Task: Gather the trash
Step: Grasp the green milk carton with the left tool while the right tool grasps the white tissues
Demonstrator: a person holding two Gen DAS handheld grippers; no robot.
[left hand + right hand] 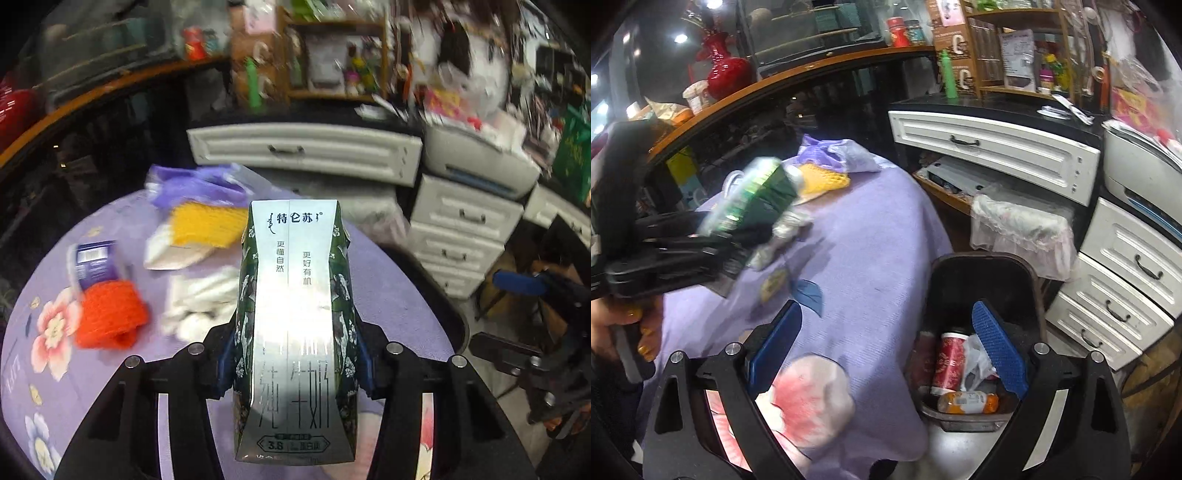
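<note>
The left gripper (295, 354) clamps a silver-and-green milk carton (295, 325) at center frame, its blue pads pressed to both sides of the upright pack, which is lifted clear of the purple floral tablecloth (388, 295). To the left of the carton, on the cloth, lie crumpled white tissues (199, 302), an orange foam net (110, 317), a small blue-and-white wrapper (94, 262), a yellow foam net (207, 225) on white paper, and, at upper center, a purple plastic bag (195, 184). In the right wrist view, the right gripper (886, 350) stands open and empty in the lower frame, one blue pad over the cloth, the other over a black trash bin (982, 269) beside the table at lower right. Inside the bin sit a red can (949, 358), a white plastic scrap (975, 362) and an orange bottle (967, 400). At left, a hand (624, 332) grips the other tool's handle, the carton blurred above it. White drawers (997, 151) fill the right background.
</note>
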